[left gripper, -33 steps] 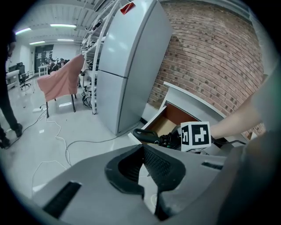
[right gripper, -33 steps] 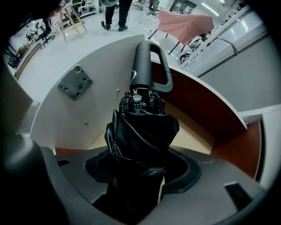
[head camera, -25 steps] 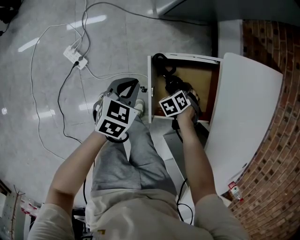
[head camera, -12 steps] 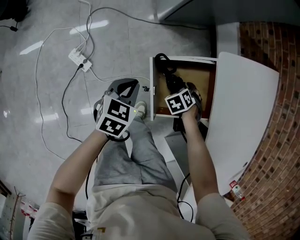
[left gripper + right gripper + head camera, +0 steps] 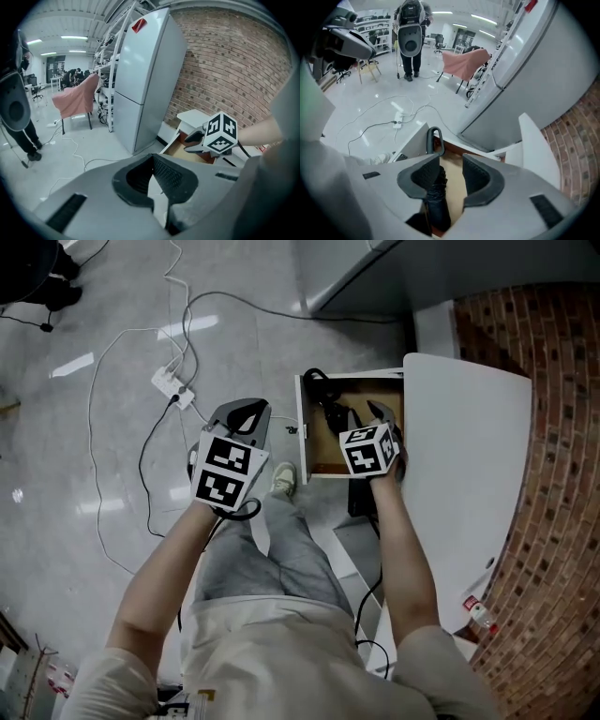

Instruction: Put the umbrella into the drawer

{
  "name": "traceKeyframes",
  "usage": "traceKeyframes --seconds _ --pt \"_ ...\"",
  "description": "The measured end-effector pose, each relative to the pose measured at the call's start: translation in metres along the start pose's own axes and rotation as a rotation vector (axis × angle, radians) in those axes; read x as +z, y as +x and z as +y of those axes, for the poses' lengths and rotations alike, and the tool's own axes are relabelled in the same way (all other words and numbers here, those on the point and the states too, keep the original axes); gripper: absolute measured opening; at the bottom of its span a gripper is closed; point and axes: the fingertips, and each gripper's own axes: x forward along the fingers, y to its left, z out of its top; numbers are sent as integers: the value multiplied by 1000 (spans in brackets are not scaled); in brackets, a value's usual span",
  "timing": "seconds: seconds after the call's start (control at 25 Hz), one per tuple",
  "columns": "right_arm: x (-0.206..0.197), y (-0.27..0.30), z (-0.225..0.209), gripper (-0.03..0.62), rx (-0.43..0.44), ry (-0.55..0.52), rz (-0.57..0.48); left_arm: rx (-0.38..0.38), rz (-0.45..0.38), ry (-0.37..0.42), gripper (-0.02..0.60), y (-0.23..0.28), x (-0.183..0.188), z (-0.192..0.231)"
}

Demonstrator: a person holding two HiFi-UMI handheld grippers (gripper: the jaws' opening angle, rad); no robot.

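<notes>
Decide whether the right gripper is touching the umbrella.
Apart. In the right gripper view the right gripper, its fingers closing on nothing, hangs above the umbrella lying in the drawer.

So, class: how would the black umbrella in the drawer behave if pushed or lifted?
Creased fabric on the umbrella would probably give softly over a stiff core. Its slim rounded body may roll on the drawer bottom if pushed. Its loop handle looks rigid, likely the surer grip.
</notes>
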Motion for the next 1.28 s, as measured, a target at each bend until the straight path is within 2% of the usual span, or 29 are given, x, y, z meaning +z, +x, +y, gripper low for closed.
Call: traceKeyframes --seconds 0.2,0.36,0.72,1.0,1.28 --pt "46 -55 -16 108 -39 -11 -99 33 -54 -11 8 -35 41 6" --pt "93 -115 -36 52 -90 40 -232 45 -92 4 8 -65 73 8" --pt "174 -268 -60 9 -116 147 -508 61 -207 111 8 -138 160 -4" --pt "213 -378 -64 8 -101 173 -714 72 -322 216 8 -195 225 -29" --pt "228 -464 -66 8 -117 197 -883 85 -474 298 8 -263 268 -57"
